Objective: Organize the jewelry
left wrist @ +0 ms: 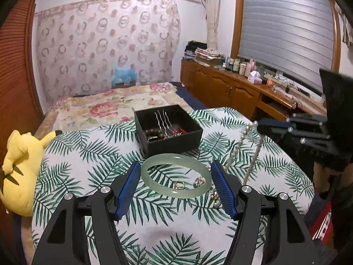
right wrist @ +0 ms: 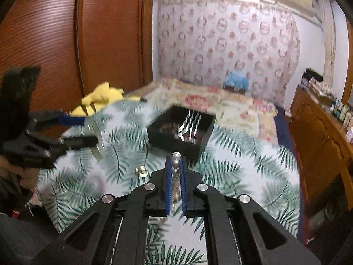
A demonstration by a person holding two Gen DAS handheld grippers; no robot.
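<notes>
A pale green jade bangle (left wrist: pixel 174 193) hangs above the leaf-print table cover (left wrist: pixel 92 154), with my left gripper (left wrist: pixel 175 165) shut on its two sides. In the right wrist view the left gripper (right wrist: pixel 90 130) carries the bangle (right wrist: pixel 98 141) edge-on, clear of the cloth. My right gripper (right wrist: pixel 175 161) is shut on a pearl necklace (right wrist: pixel 176 155). In the left wrist view the necklace (left wrist: pixel 237 145) dangles in two strands from the right gripper (left wrist: pixel 264 125) down to the table. The open black box (left wrist: pixel 167 141) (right wrist: pixel 205 132) behind holds wavy hairpins and bead bracelets.
A gold ring (left wrist: pixel 178 185) (right wrist: pixel 141 171) and small metal pieces (left wrist: pixel 215 196) lie on the cloth under the bangle. A yellow plush toy (left wrist: pixel 19 172) sits at the table's left edge. A flowered bed (left wrist: pixel 106 106) lies behind, with a wooden cabinet (left wrist: pixel 220 88) to the right.
</notes>
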